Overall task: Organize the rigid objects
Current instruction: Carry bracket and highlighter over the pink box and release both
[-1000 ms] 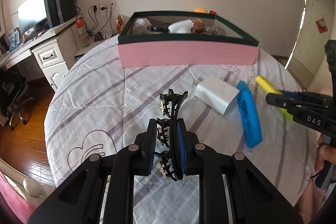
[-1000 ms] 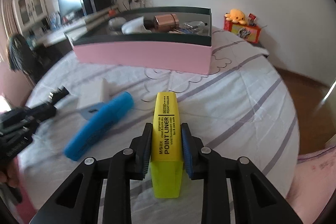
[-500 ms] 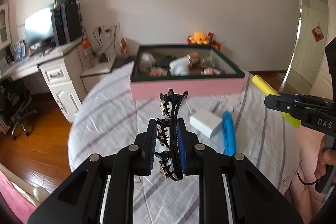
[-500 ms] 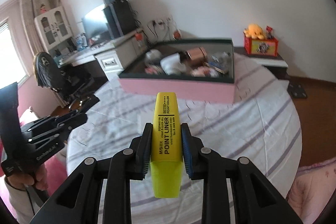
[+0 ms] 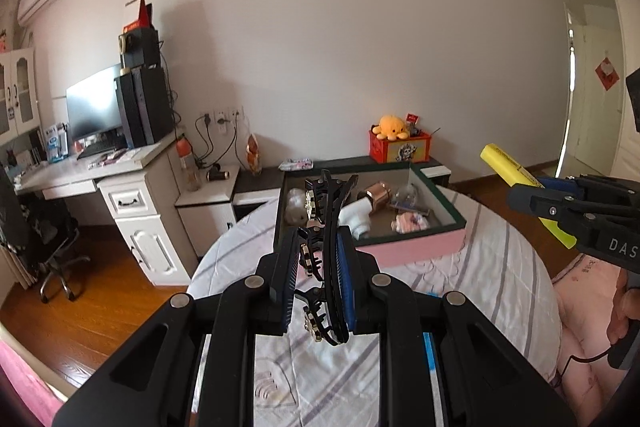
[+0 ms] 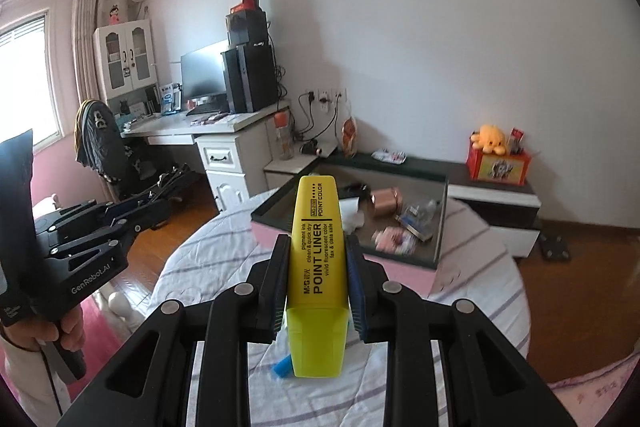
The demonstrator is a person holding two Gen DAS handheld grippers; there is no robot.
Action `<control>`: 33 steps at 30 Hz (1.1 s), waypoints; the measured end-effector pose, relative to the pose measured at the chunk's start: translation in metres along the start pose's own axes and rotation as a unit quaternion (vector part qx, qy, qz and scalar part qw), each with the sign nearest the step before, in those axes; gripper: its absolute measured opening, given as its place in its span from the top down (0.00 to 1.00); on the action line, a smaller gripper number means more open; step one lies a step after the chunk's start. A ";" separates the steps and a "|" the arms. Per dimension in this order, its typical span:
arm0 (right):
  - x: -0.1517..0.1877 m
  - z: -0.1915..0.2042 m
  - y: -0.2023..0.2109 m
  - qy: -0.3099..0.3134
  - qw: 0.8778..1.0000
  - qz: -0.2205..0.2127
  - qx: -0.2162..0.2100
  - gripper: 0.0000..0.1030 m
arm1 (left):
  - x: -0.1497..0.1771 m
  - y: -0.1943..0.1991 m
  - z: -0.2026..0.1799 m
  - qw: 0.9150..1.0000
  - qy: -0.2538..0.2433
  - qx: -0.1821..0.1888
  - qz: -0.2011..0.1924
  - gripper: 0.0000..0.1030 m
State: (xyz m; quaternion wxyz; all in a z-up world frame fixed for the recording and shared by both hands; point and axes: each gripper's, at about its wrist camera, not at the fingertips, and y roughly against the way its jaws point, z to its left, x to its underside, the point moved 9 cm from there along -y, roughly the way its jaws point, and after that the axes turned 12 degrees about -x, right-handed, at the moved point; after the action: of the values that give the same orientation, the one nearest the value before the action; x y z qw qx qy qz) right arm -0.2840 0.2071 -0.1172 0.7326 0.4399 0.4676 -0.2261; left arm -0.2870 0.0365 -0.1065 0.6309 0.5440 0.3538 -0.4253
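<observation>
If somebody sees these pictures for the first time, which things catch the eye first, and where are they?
First is the yellow highlighter, clamped in the right claw and filling the middle of the right wrist view. Next is the black hair clip, pinched in the left claw in the left wrist view. Beyond both, on the striped bedspread, stands the pink box, open and holding small items.

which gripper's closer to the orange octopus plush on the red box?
Right, going by side. The orange octopus plush sits past the far right corner of the pink box. The right gripper holds its yellow highlighter on that side; the left gripper, holding a hair clip, is further left.
</observation>
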 end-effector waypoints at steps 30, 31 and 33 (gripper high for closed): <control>-0.040 -0.133 -0.131 -0.004 0.997 0.057 0.044 0.74 | -0.065 -0.208 -0.094 0.997 -0.053 0.029 0.043 0.82; -0.035 -0.140 -0.139 -0.005 0.996 0.067 0.051 0.74 | -0.060 -0.216 -0.096 0.997 -0.053 0.030 0.052 0.82; -0.028 -0.149 -0.152 -0.007 0.995 0.083 0.050 0.74 | -0.046 -0.234 -0.100 0.995 -0.052 0.034 0.074 0.82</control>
State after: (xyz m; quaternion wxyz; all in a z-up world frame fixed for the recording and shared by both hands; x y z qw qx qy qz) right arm -0.4816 0.2548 -0.1847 0.7292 0.5118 0.4120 -0.1911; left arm -0.5187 0.1316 -0.1702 0.6596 0.5665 0.2647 -0.4170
